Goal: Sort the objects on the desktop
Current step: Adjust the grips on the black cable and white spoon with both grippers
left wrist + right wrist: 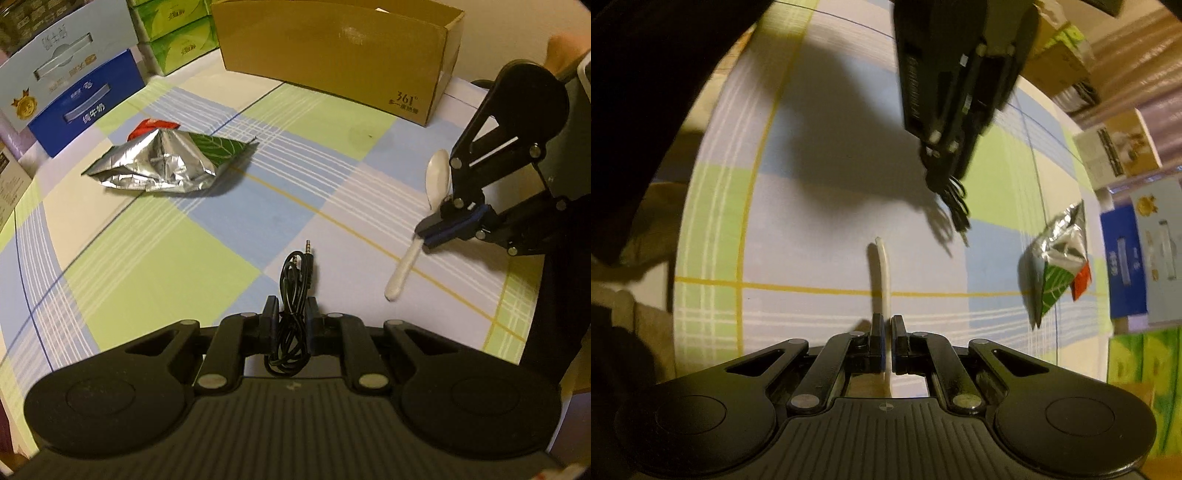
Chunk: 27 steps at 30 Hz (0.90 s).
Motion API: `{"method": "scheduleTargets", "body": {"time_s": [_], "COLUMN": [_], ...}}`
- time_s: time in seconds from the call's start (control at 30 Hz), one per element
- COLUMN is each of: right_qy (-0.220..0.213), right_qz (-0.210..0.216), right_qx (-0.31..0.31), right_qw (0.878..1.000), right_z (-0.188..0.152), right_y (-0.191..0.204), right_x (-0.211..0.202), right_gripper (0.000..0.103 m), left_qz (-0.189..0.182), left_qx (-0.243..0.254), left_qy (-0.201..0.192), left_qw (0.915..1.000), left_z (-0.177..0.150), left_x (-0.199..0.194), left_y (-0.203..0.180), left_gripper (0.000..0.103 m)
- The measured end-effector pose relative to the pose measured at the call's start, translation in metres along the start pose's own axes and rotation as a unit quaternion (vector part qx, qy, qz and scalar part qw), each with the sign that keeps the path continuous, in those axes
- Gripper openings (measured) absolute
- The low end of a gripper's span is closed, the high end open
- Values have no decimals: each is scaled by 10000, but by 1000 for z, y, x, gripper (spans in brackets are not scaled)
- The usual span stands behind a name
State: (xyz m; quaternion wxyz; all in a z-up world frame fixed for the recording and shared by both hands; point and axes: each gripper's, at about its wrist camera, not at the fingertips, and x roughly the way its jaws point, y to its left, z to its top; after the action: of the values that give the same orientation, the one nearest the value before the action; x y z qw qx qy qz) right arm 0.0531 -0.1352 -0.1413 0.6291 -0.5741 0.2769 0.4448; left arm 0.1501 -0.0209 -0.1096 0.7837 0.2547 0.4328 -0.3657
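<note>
Count: one cable [293, 295], one spoon [424, 206], one foil bag [166, 162], one cardboard box [332, 55].
Left gripper [291, 321]: your fingers are nearly closed and pinch the coiled black cable, lifted above the tablecloth [184, 251].
Cable direction: its long axis runs away from you, plug forward.
Right gripper [886, 332]: your fingers are closed on the white spoon.
Spoon direction: the handle end points forward from the fingers, the bowl toward the box.
Bag: lies flat, well apart from both grippers.
</note>
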Motion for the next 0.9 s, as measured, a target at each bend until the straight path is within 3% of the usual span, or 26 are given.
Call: {"method": "scheduleTargets", "body": {"time_s": [0.13, 0.2, 0.27, 0.33, 0.4, 0.6, 0.9], "right_qy": [41, -1, -56, -108, -124, -86, -215], "right_qz": [-210, -201, -120, 21, 225, 1155, 1424], "right_qx": [179, 391, 743, 1147, 1455, 2297, 2697], "right_qw": [9996, 9990, 9971, 9933, 9890, 9664, 9521], "right_z": [-5, -13, -23, -36, -46, -69, -88], "right_y": [2, -3, -10, -21, -31, -60, -62], "right_x": [3, 1, -3, -8, -14, -16, -17], "right_gripper": [2, 10, 29, 41, 47, 49, 48], "left_qz": [21, 36, 48, 38, 42, 75, 103], "left_qx": [-108, -132, -158, -192, -204, -360, -508], "left_qy": [4, -4, -13, -19, -24, -72, 3], "left_qw": [9999, 9999, 9999, 9998, 9998, 9993, 9987], "left_z": [-5, -7, -9, -10, -10, -7, -6], "left_x": [2, 2, 2, 2, 3, 1, 3], "left_y": [-3, -4, -4, -5, -5, -2, -1], "left_gripper": [11, 11, 11, 11, 11, 17, 24]}}
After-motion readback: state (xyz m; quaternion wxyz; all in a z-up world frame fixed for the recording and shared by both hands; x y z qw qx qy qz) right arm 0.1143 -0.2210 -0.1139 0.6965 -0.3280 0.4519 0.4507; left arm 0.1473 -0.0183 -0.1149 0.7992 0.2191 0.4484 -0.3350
